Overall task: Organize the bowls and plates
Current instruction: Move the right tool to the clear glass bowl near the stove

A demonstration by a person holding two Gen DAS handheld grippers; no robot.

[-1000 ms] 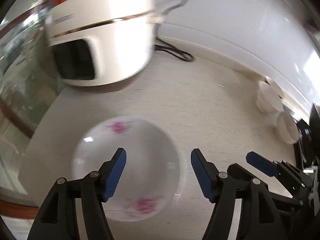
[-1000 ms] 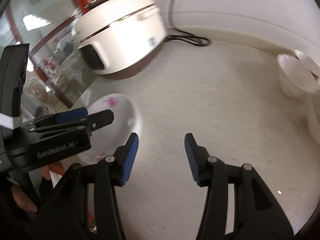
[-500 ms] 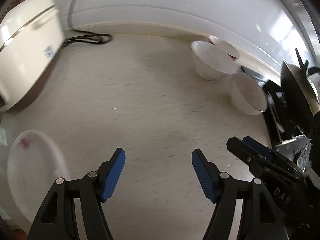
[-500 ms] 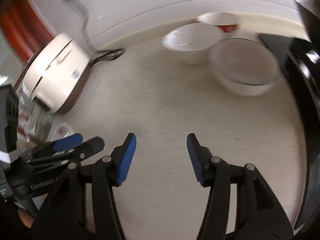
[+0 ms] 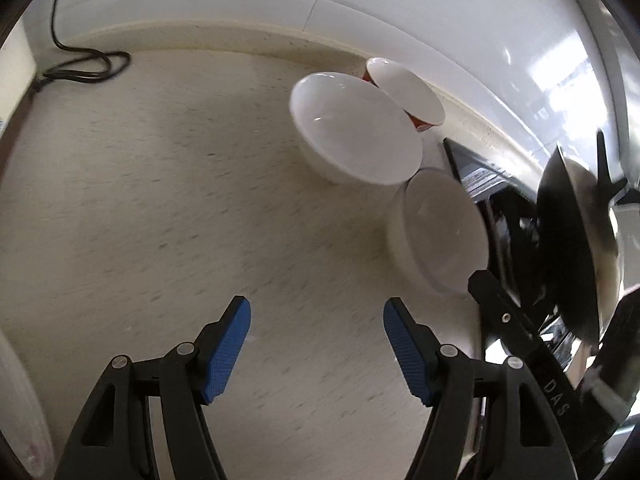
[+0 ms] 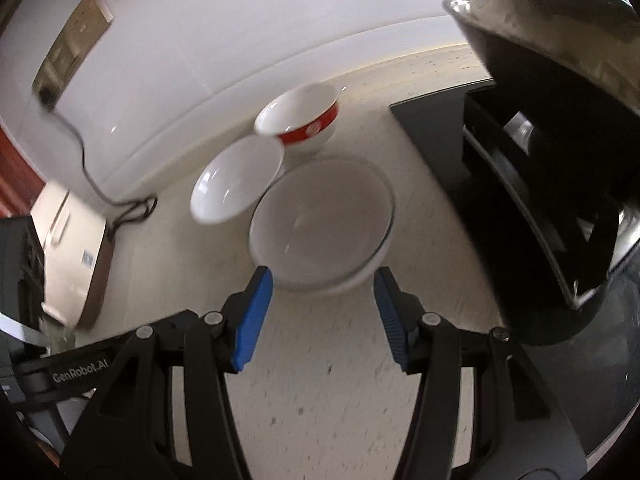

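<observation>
White bowls (image 6: pixel 322 220) now nearer, centred.

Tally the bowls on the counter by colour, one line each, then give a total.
Plain white bowls: 2, the large bowl and the smaller bowl.
White bowl with red band: 1, the banded bowl.
Total: 3 bowls.

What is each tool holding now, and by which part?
Nothing is held. The left tool and the right tool are both open and empty.
</observation>
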